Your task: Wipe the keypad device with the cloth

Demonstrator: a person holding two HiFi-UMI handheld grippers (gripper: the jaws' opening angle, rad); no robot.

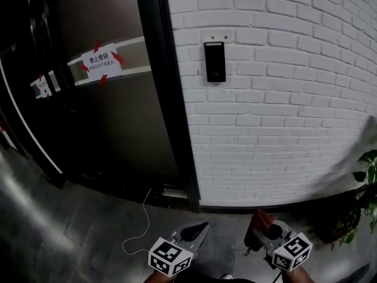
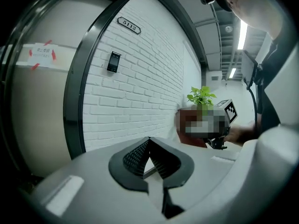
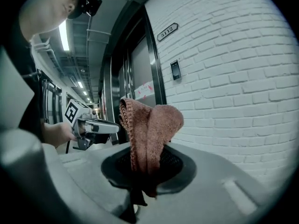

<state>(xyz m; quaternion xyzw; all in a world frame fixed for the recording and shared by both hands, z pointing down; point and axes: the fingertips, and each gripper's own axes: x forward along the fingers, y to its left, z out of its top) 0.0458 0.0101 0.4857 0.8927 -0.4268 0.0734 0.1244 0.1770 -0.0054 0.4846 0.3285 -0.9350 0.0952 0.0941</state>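
Observation:
The black keypad device [image 1: 214,62] is fixed on the white brick wall, right of the dark door frame; it shows small as the keypad device [image 2: 113,62] in the left gripper view and the keypad device [image 3: 175,70] in the right gripper view. My right gripper [image 1: 261,224] is low at the frame's bottom, shut on a reddish-brown cloth [image 3: 148,129] that stands up folded between its jaws. My left gripper [image 1: 197,232] hangs beside it, jaws shut with nothing between them [image 2: 148,160]. Both are well below the keypad device and away from the wall.
A dark glass door [image 1: 112,99] with a white notice [image 1: 101,61] taped on it stands left of the keypad. A thin white cable [image 1: 141,223] lies on the floor. A green plant [image 1: 365,199] stands at the right edge. A number plate [image 2: 128,25] hangs above.

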